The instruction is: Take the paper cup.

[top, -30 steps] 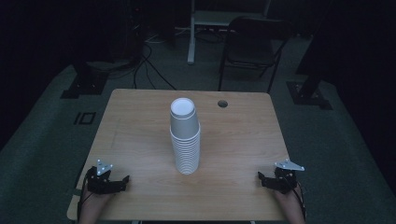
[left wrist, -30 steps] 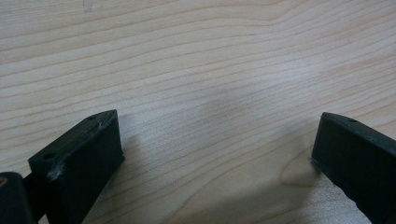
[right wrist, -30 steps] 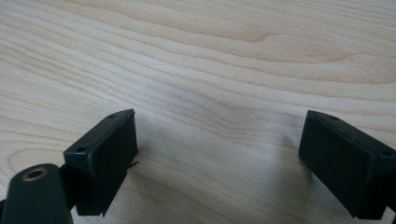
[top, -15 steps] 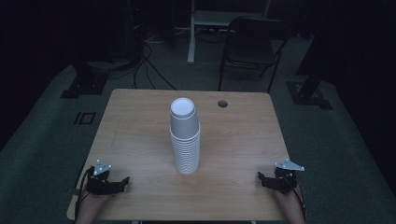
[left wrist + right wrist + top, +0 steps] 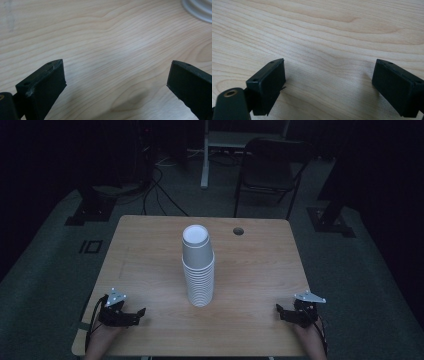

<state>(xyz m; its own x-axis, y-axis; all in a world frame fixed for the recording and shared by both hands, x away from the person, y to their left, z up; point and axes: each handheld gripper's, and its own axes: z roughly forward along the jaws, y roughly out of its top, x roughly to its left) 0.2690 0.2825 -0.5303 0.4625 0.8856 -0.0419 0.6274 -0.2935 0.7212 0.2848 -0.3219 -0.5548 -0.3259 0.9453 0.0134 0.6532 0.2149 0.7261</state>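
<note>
A tall stack of white paper cups [image 5: 198, 267] stands upside down at the middle of the wooden table [image 5: 150, 255]. Its rim [image 5: 198, 10] shows at the top right corner of the left gripper view. My left gripper [image 5: 136, 314] rests near the front left corner of the table, open, with bare wood between its jaws [image 5: 116, 82]. My right gripper [image 5: 281, 311] rests near the front right corner, open too, with nothing between its fingers [image 5: 329, 85]. Both point inward toward the stack and lie well apart from it.
A round cable hole [image 5: 238, 230] sits in the table top near the back right. Behind the table stand a dark chair [image 5: 270, 167], a white desk leg [image 5: 205, 155] and cables [image 5: 160, 185] on the floor. Dark stands [image 5: 87, 205] flank the table.
The left gripper has shifted slightly to the left and toward the front edge. The right gripper and the cup stack have stayed put.
</note>
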